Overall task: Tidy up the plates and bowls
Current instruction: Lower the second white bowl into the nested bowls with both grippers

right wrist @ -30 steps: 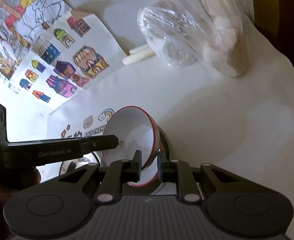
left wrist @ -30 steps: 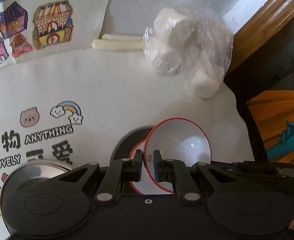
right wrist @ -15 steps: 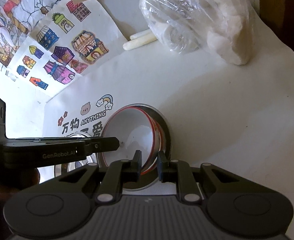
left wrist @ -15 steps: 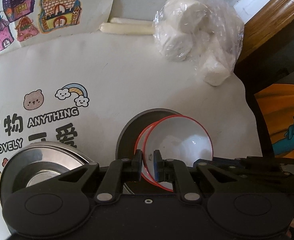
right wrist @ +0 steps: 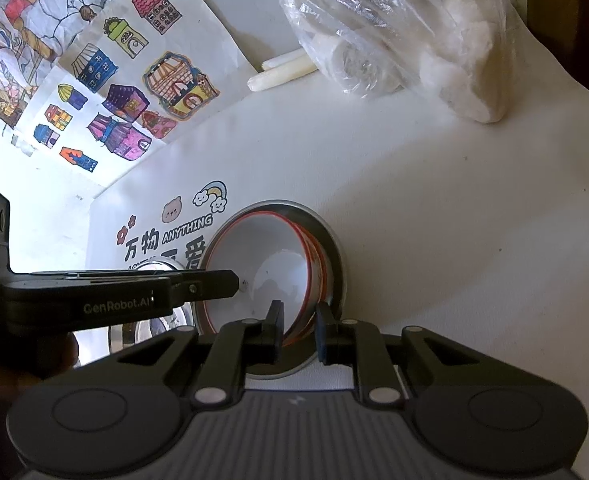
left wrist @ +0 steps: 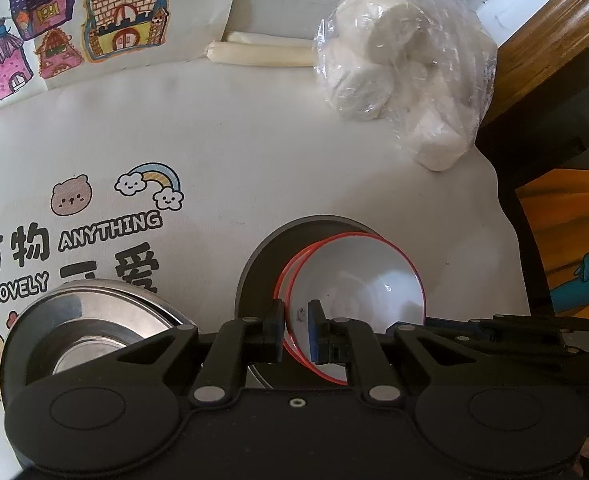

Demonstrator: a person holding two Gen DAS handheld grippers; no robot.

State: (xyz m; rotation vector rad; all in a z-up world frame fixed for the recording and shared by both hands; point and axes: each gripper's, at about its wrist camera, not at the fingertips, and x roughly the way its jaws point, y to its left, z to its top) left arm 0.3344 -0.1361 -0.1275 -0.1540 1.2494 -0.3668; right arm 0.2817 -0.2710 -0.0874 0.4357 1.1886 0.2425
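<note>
Two nested white bowls with red rims sit on a grey metal plate. My left gripper has its fingers on either side of the near-left rim, slightly parted. My right gripper straddles the bowls' right rim over the plate, with a visible gap at the fingers. The left gripper's side shows in the right wrist view. A steel bowl stands left of the plate.
A plastic bag of white rolls and two pale sticks lie at the back. Coloured drawings lie at the back left. The table edge drops off at the right, by a wooden frame.
The top bowl came down from a tilted, lifted pose and settled into the bowl on the plate. Both grippers lowered with it and their fingers have parted a little.
</note>
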